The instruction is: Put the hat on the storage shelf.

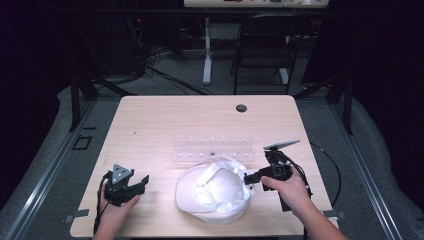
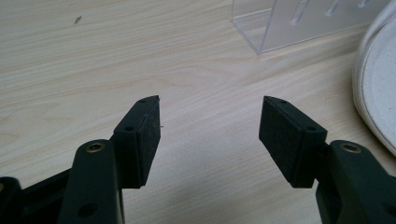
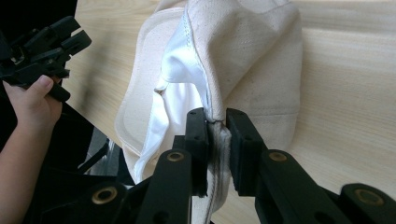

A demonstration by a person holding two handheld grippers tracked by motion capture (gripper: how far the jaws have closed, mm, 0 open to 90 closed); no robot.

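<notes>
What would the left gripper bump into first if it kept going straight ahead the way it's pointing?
Probably bare table for a stretch. The left gripper, jaws open, points across the wood toward the clear plastic rack, which looks like the first thing it would meet. The white hat lies off to one side; depth is hard to judge.

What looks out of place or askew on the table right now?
The white hat lies crumpled and partly inside out, its lining showing. The right tool is shut on its edge. The left tool rests open beside it. The clear rack sits straight. Nothing is spilled or damaged.
</notes>
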